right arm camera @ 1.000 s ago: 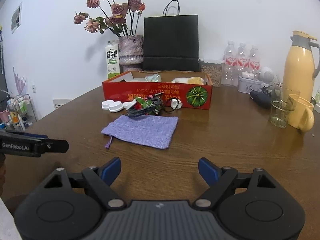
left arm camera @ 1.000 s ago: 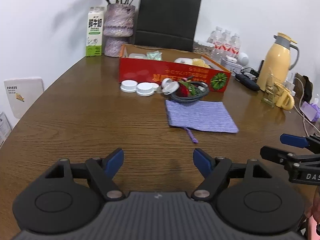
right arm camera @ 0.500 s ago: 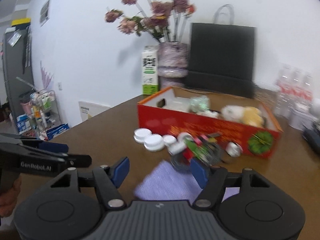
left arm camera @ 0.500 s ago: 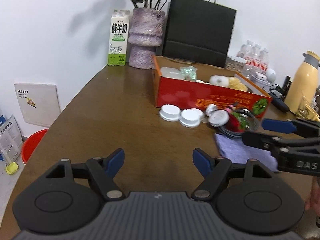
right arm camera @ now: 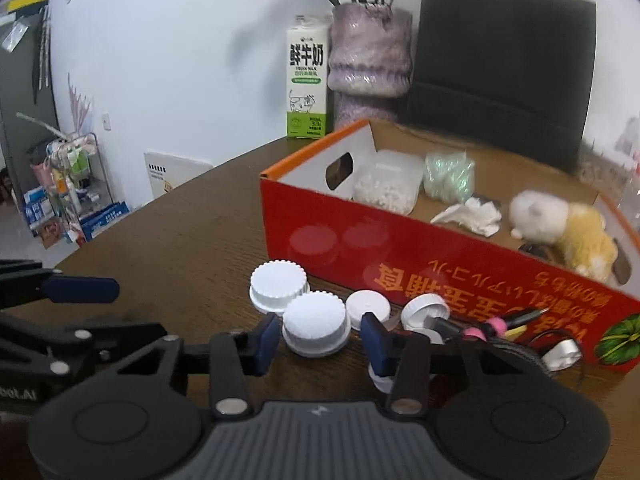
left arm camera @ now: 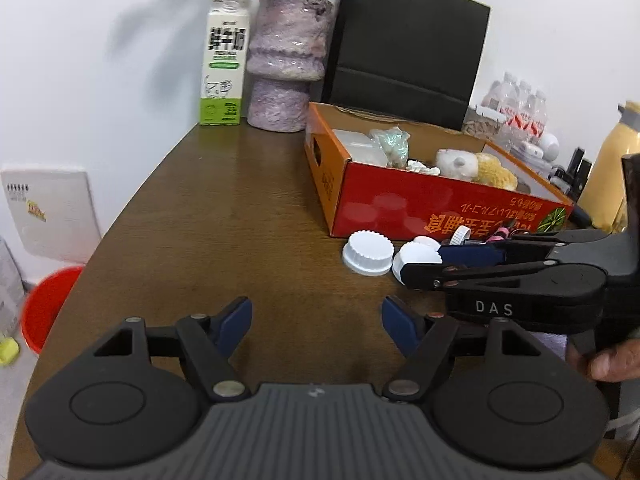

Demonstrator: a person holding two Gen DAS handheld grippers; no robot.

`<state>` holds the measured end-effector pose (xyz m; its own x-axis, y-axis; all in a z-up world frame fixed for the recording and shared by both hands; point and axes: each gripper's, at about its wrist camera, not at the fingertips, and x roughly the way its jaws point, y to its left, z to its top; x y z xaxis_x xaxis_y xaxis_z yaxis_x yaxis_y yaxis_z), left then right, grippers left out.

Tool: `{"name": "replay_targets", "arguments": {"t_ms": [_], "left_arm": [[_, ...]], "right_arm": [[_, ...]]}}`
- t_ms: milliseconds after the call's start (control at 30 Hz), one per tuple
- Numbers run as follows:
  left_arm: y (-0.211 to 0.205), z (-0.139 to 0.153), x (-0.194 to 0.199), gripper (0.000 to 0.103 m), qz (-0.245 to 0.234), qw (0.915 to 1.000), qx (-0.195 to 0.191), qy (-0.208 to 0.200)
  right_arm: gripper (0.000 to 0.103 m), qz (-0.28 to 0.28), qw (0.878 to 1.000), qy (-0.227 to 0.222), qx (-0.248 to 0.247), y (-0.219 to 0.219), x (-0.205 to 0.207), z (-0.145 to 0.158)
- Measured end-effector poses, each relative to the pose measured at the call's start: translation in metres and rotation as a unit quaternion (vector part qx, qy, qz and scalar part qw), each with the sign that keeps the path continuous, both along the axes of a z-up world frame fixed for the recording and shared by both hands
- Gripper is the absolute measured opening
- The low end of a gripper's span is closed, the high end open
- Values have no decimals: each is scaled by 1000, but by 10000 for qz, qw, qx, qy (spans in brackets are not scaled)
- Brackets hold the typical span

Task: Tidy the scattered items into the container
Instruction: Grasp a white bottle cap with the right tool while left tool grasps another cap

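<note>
Light, rigid, ridged white plastic screw cap (right arm camera: 314, 329), resting on the brown wooden counter (right arm camera: 192, 248) just before the red cardboard box (right arm camera: 440, 276), bracketed by the released right claw (right arm camera: 320, 338): best pinched across its knurled rim; left claw (left arm camera: 316, 320) likewise released, idle.

Milk carton (right arm camera: 306, 87) reads "FRESH MILK"; right gripper (left arm camera: 424, 262), "DAS".

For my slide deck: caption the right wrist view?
Right gripper, jaws open, straddles a white cap beside the red box.
</note>
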<state>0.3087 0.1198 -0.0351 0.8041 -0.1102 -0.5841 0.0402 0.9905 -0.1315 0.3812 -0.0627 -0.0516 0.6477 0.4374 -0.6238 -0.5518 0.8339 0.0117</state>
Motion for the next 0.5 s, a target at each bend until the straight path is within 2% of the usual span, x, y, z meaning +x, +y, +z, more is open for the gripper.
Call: {"name": "replay_targets", "arguments": {"t_ms": [100,233,367,500], "left_arm": [[-7,2,14,75,-173,9997,131,-98],[-16,1,34,75,-340,9994,-22,-78],[-39,-6,50,73,-422,9988,227,-33],[-51,-11,62,67,-417,9985,344,-17]], "right_arm": [[34,9,9998,-59,195,-5,-5,2],[34,-239,9969,-490,569,-28,-19,23],[34,-565,9907,-731,998,-61,-28,39],[34,-771,9882,-736,1104,-81,-32,36]]}}
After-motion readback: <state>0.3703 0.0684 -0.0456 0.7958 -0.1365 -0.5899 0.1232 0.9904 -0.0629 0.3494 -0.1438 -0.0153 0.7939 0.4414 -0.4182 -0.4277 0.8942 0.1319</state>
